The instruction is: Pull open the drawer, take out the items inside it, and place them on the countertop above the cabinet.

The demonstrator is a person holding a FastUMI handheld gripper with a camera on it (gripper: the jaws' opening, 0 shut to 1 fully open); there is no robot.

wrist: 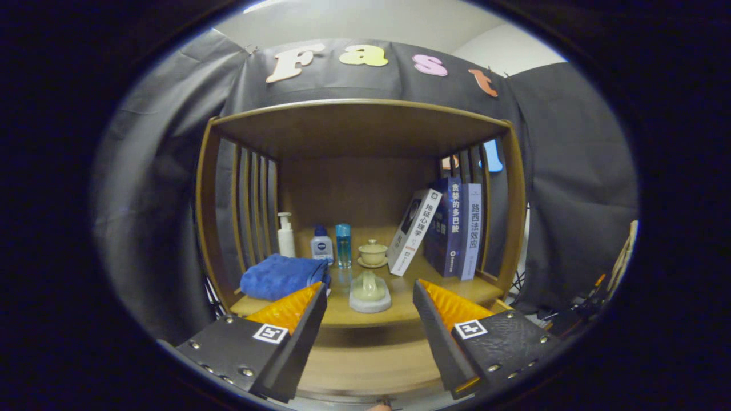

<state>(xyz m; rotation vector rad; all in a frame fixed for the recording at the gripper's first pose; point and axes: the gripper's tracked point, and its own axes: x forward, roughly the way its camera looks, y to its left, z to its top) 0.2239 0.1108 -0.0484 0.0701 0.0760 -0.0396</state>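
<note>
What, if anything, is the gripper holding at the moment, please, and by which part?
Nothing is held: the gripper is open, with only the countertop ahead.

Materials as I read them from the gripper view:
- Cabinet (365, 117), centre: wood, smooth satin finish; I see a soft sheen on its countertop (400, 299).
- Towel (282, 275), lower left on the countertop: plush cloth, matt.
- Small cup (369, 287) and its base: glazed ceramic look, faint gloss.
- Bottles (321, 244) behind: smooth plastic.
- Books (451, 228), right: glossy paper covers.
- Gripper (370, 302), fingers spread apart with nothing between: ridged pads, textured matt housings, metal screws.
</note>
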